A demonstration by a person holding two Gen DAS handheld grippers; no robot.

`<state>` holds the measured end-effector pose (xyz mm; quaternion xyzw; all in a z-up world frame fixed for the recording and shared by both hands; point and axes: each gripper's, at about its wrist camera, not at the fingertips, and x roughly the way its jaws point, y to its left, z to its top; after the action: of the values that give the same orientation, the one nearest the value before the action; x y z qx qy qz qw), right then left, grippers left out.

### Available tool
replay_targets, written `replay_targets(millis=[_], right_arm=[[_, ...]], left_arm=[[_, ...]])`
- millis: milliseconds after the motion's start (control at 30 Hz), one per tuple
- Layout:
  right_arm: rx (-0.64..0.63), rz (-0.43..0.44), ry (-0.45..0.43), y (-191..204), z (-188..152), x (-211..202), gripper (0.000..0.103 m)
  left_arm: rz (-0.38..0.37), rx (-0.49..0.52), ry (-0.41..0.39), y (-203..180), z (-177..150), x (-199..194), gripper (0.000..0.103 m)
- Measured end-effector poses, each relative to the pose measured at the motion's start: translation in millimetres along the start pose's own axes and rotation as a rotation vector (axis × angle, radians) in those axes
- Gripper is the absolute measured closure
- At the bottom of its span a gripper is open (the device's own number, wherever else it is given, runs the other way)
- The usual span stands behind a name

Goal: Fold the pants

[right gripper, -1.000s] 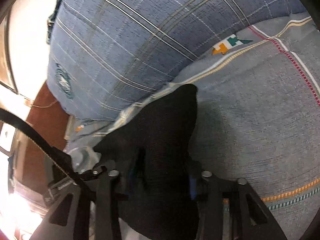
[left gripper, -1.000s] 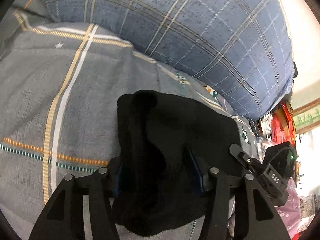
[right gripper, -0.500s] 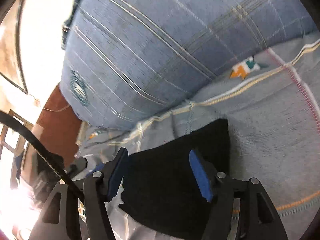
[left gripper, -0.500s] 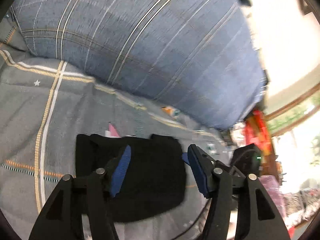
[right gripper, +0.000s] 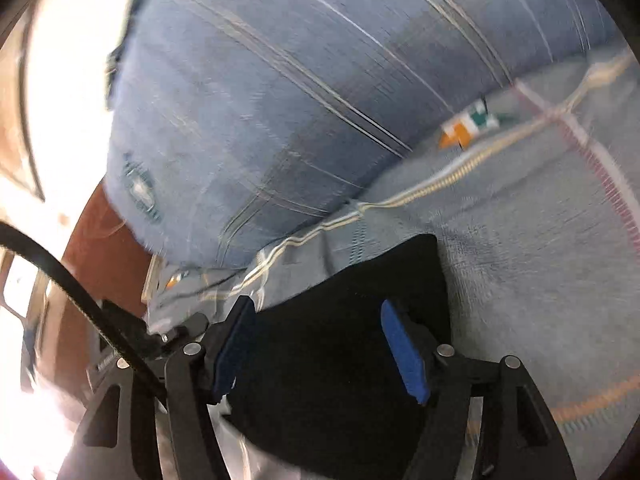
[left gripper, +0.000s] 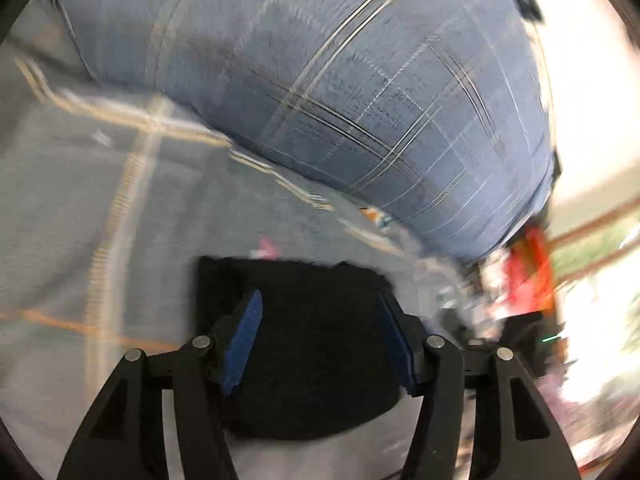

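The pants (left gripper: 316, 344) are sitting folded up into a compact black bundle on the grey bedsheet (left gripper: 64, 216), just in front of a big blue plaid pillow (left gripper: 320, 92). Both views are pretty blurry, so fine detail is hard to make out. The left gripper (left gripper: 320, 336) has its jaws spread wide, and the blue pads (left gripper: 244, 340) sit either side of the bundle as seen from that camera, with nothing pinched between them; can't tell if they're touching the fabric or just above it. Same deal on the other side: the right gripper (right gripper: 320, 348) is spread wide too, pads (right gripper: 404, 356) apart with the pants (right gripper: 340, 368) showing in the gap, not clamped on anything. In the left view there's a bit of pink (left gripper: 266, 248) peeking out right at the far edge of the bundle, too smeared to say what it is. The sheet has orange and cream stripe lines (right gripper: 436, 184) crossing it, plus a little orange and green patch (right gripper: 468, 124) near the pillow edge. A black cable (right gripper: 60, 268) curves across the lower left of the right view, and some red stuff (left gripper: 528, 276) sits off past the bed edge in the left view.
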<state>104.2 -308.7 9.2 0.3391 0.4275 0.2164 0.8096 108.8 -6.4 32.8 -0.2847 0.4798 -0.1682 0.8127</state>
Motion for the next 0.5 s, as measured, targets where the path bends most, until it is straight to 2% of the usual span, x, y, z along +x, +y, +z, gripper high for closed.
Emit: replay_targets(millis=[100,200,300,333,367,400,433,500], right_arm=[[-0.119,-0.045,0.017,17,-41,-32,0.031],[-0.178,-0.092,0.067,15,-88,-42,0.031],[-0.234,-0.167,0.124,11,-133,-35,0.034],[-0.248,-0.184,0.143,11,-145,-29,0.043],[-0.262,-0.201,0.154,10,-154,-25,0.057],[-0.300,-0.240,0.140,14,-162,-23,0.061],[-0.337,-0.271,0.122,19,-168,-21,0.066],[-0.367,-0.278,0.149,24,-178,-19,0.079]], left_arm=[[0.225,0.126,-0.054,13,-36,-34,0.039],[0.376,0.150,-0.033,42,-69,-40,0.039],[0.493,0.143,0.000,71,-91,-32,0.039],[0.527,0.143,0.013,80,-94,-29,0.041],[0.555,0.143,0.027,85,-99,-27,0.050],[0.578,0.182,-0.004,85,-106,-30,0.050],[0.612,0.210,0.002,85,-112,-32,0.055],[0.640,0.245,0.012,82,-123,-35,0.059]])
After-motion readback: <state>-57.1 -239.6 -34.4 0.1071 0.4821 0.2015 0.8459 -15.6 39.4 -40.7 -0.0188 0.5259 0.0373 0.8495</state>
